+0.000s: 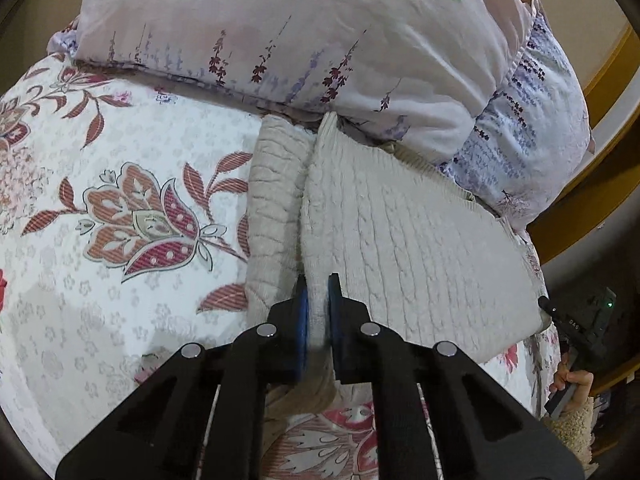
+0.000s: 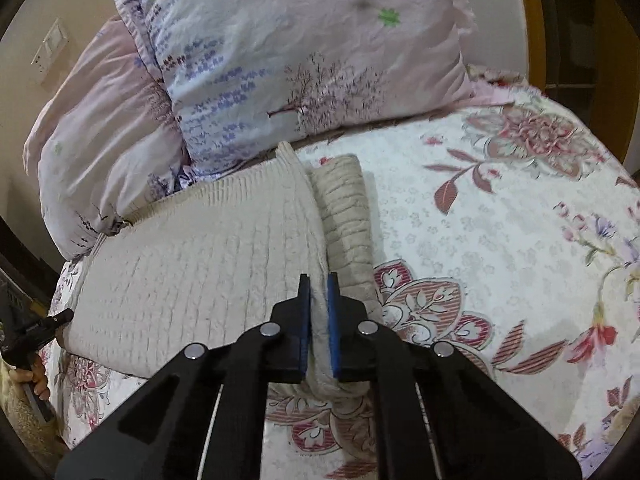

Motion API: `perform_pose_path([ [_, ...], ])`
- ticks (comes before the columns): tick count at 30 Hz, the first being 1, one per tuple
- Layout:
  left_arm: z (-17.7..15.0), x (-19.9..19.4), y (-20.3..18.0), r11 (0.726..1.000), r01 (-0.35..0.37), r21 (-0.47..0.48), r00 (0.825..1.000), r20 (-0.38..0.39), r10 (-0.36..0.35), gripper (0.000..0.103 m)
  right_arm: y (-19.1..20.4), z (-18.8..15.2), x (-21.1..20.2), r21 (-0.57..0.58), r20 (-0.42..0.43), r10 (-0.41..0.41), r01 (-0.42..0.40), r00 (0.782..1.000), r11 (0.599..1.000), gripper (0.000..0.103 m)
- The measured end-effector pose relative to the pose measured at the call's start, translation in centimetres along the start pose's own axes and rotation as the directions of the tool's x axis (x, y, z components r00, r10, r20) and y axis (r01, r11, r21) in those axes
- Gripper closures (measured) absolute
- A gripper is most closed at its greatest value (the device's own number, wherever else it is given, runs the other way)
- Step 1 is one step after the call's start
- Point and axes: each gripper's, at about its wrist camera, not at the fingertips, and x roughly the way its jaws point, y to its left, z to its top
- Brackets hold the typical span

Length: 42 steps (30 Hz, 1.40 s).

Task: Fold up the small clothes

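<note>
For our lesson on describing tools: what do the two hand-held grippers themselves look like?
The left hand-held gripper and the right hand-held gripper look alike: matte black angular linkage arms with triangular cut-outs, round silver pins at the joints, and blue pads lining the inner finger faces. Thin pale rods run back between the arms. No markings are legible on them.

Cream cable-knit sweater (image 1: 420,248), lying on floral bedspread, far edge tucked against pillows. Broad panel spread mostly flat, vertical cable ribs visible. Beside it, darker beige ribbed sleeve (image 1: 272,216) lies lengthwise along panel's side, touching it. Raised fold ridge runs between panel and sleeve, edge lifted off bed. Right wrist view: same sweater (image 2: 192,264), panel on left, sleeve (image 2: 348,224) on right of ridge. Near end of ridge pinched and bunched, fabric hanging below in soft folds. Knit clean, slightly rumpled.
</note>
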Motion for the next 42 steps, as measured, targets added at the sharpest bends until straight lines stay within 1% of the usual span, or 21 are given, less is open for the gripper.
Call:
perform_pose_path([
  [3, -0.1, -0.6, 0.1, 1.0, 0.011, 0.0, 1.0, 0.003, -0.011, 0.095, 0.3, -0.2, -1.0, -0.004, 0.025, -0.003, 0.003, 1.0, 1.0, 0.096],
  [7, -0.2, -1.3, 0.3, 1.0, 0.019, 0.009, 1.0, 0.002, -0.019, 0.095, 0.2, -0.5, -1.7, 0.009, 0.032, -0.002, 0.002, 0.999, 1.0, 0.096],
  [12, -0.6, -1.7, 0.5, 1.0, 0.02, 0.019, 1.0, -0.008, -0.02, 0.096, -0.2, -1.4, -2.0, 0.024, 0.021, -0.015, 0.015, 1.0, 1.0, 0.096],
  [17, -1.0, -1.6, 0.8, 1.0, 0.02, 0.013, 1.0, -0.01, -0.02, 0.096, -0.4, -2.3, -1.4, 0.029, -0.012, -0.048, 0.049, 0.999, 0.998, 0.096],
  [23, -1.2, -1.1, 0.5, 0.999, -0.008, 0.033, 1.0, -0.001, 0.008, 0.095, -0.2, -2.7, -0.1, 0.016, -0.038, -0.095, 0.095, 0.995, 0.995, 0.095],
  [25, -1.2, -1.1, 0.5, 0.999, -0.007, 0.035, 1.0, 0.0, 0.007, 0.095, 0.1, -2.5, -0.1, 0.003, -0.038, -0.107, 0.107, 0.994, 0.994, 0.089],
  [26, -1.2, -1.1, 0.5, 1.0, -0.002, 0.03, 1.0, 0.0, 0.002, 0.094, 0.2, -2.4, -0.1, 0.001, -0.042, -0.113, 0.113, 0.993, 0.994, 0.088],
  [27, -1.1, -1.3, 0.7, 1.0, 0.005, 0.017, 1.0, 0.003, -0.005, 0.093, 0.3, -2.3, -0.1, 0.003, -0.043, -0.116, 0.116, 0.992, 0.993, 0.082],
  [28, -1.1, -1.4, 0.7, 1.0, 0.01, 0.011, 1.0, 0.004, -0.01, 0.091, 0.2, -2.1, -0.2, 0.008, -0.044, -0.119, 0.119, 0.992, 0.993, 0.076],
  [30, -0.8, -2.0, 0.5, 1.0, 0.004, 0.014, 1.0, 0.02, -0.004, 0.083, 0.4, -1.5, -0.6, 0.008, -0.024, -0.132, 0.133, 0.991, 0.991, 0.07],
  [31, -0.7, -2.3, 0.2, 1.0, -0.008, 0.023, 0.999, 0.04, 0.007, 0.069, 0.7, -1.2, -1.0, 0.002, -0.007, -0.141, 0.141, 0.99, 0.99, 0.069],
  [32, -0.5, -2.9, -0.3, 0.999, -0.027, 0.043, 0.997, 0.078, 0.024, 0.055, 1.2, -0.8, -1.4, -0.014, 0.021, -0.149, 0.15, 0.989, 0.989, 0.068],
  [33, -0.5, -3.3, -0.8, 0.997, -0.039, 0.062, 0.994, 0.104, 0.032, 0.051, 1.7, -0.6, -1.7, -0.03, 0.038, -0.149, 0.15, 0.988, 0.988, 0.066],
  [35, -0.2, -3.9, -2.5, 0.99, -0.055, 0.129, 0.989, 0.146, 0.036, 0.045, 3.3, 0.0, -1.7, -0.081, 0.055, -0.12, 0.125, 0.991, 0.989, 0.065],
  [37, -0.1, -3.7, -3.9, 0.983, -0.056, 0.175, 0.988, 0.154, 0.029, 0.041, 5.0, 0.4, -1.0, -0.135, 0.039, -0.095, 0.099, 0.995, 0.986, 0.065],
  [40, -0.1, -2.5, -5.6, 0.969, -0.071, 0.236, 0.99, 0.138, 0.039, 0.04, 7.1, 0.5, 0.4, -0.206, 0.008, -0.077, 0.077, 0.997, 0.976, 0.064],
  [42, -0.1, -1.3, -6.2, 0.961, -0.096, 0.26, 0.991, 0.117, 0.068, 0.04, 8.3, 0.5, 1.4, -0.242, -0.007, -0.078, 0.074, 0.997, 0.967, 0.06],
])
